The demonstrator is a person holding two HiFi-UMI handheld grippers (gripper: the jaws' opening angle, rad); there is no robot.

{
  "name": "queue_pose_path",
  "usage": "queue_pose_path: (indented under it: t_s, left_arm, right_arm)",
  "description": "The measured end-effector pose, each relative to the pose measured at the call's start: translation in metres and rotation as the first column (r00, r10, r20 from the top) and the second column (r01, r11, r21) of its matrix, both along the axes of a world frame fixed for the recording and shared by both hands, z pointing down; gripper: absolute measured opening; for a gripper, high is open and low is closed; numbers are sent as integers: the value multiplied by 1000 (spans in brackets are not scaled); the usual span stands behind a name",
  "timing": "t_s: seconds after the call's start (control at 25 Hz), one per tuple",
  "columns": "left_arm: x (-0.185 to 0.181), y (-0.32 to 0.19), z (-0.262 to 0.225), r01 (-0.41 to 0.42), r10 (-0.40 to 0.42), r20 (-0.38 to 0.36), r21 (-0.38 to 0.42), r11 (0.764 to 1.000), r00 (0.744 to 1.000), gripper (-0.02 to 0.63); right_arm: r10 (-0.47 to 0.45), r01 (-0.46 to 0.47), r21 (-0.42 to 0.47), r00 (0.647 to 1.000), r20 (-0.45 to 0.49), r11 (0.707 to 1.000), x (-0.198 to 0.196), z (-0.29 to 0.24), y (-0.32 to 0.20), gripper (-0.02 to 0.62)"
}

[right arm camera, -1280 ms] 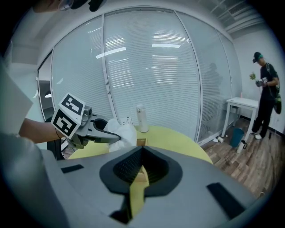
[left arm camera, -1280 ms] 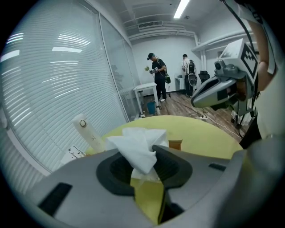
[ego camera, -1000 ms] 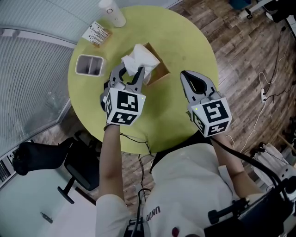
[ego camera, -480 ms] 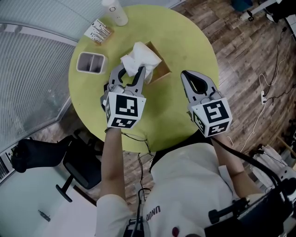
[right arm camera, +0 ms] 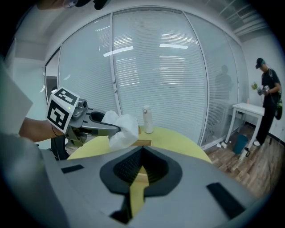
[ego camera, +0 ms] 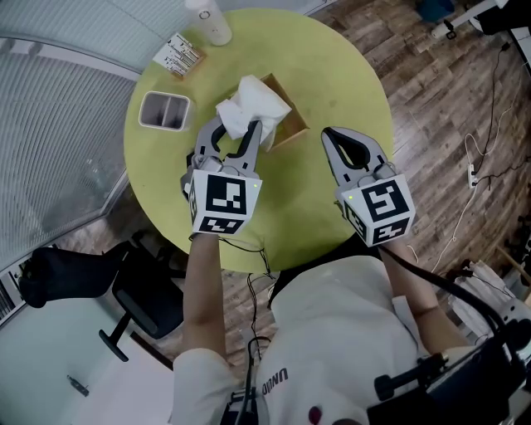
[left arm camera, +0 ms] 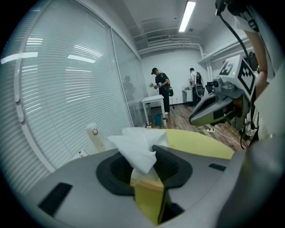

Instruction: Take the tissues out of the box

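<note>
Person pinching a tissue above its box on a round yellow-green tabletop.

The left gripper, reaching in from the near side of the brown tissue box at mid-tabletop, is squeezing its fingers on the white tissue, which is standing bunched out of the box's open top. The right gripper is hovering just right of the box, apart from it, its fingers pressed together on nothing. At far left a white two-compartment tray is sitting on the tabletop; farther off, near the rim, a white bottle is standing beside a small printed packet.
</note>
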State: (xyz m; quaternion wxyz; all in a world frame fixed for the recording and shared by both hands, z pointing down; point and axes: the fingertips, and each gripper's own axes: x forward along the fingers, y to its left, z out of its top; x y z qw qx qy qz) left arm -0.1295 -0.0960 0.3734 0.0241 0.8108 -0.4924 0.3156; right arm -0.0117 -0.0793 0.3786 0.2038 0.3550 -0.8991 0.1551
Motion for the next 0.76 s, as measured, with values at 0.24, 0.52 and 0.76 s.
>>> queue_pose_path:
  t_s: [0.24, 0.52, 0.76]
  left_arm:
    - [0, 0, 0, -9, 9, -2, -7, 1000, 1000, 123]
    - [3, 0, -1, -20, 20, 2, -12, 1000, 1000, 123]
    - [6, 1, 1, -25, 25, 1, -12, 1000, 1000, 123]
  right_arm:
    - [-5, 5, 1, 1000, -7, 1000, -1, 0, -1, 18]
    - [-4, 4, 7, 1000, -7, 1000, 0, -2, -2, 18]
    - [-1, 1, 8, 1000, -10, 1000, 2, -1, -1, 17]
